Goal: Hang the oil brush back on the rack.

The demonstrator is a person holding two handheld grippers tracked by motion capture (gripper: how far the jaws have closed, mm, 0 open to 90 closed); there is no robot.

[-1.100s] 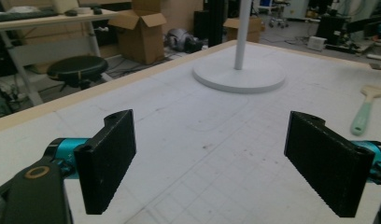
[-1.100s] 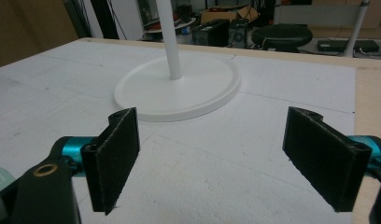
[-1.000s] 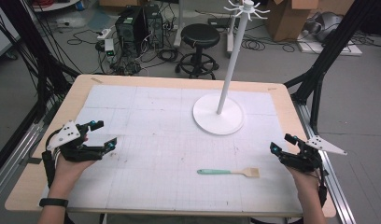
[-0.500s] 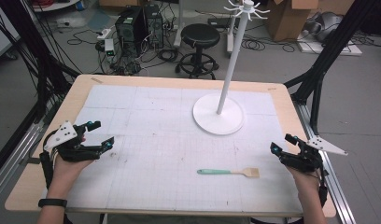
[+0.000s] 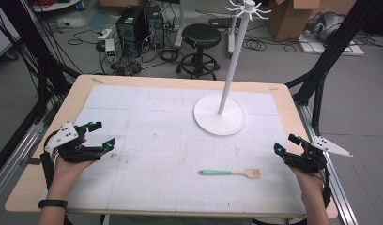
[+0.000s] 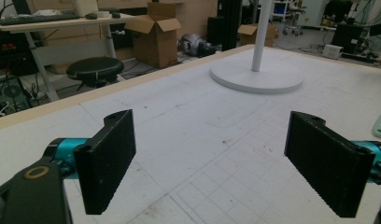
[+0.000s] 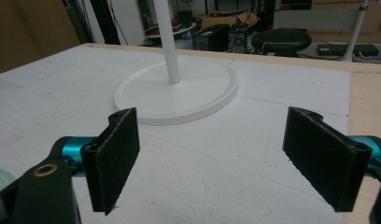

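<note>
High view: spatula (image 5: 229, 173) between both tools (image 5: 96, 137) (image 5: 286, 144), jaws apart; white stand (image 5: 219, 115) beyond, seemingly clear.

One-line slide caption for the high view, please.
Both open claws, left and right, rest at the table's edges; a mint-handled spatula lies before the white hook stand.

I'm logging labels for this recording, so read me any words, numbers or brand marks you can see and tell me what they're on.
No readable text.
Spatula: no print visible.
White stand: plain, no marks.
Left gripper and right gripper: no legible lettering.
Table mat: only faint grid lines, no numbers.
Cardboard boxes and computer tower behind the table: anything printed is too small and blurred to read.
</note>
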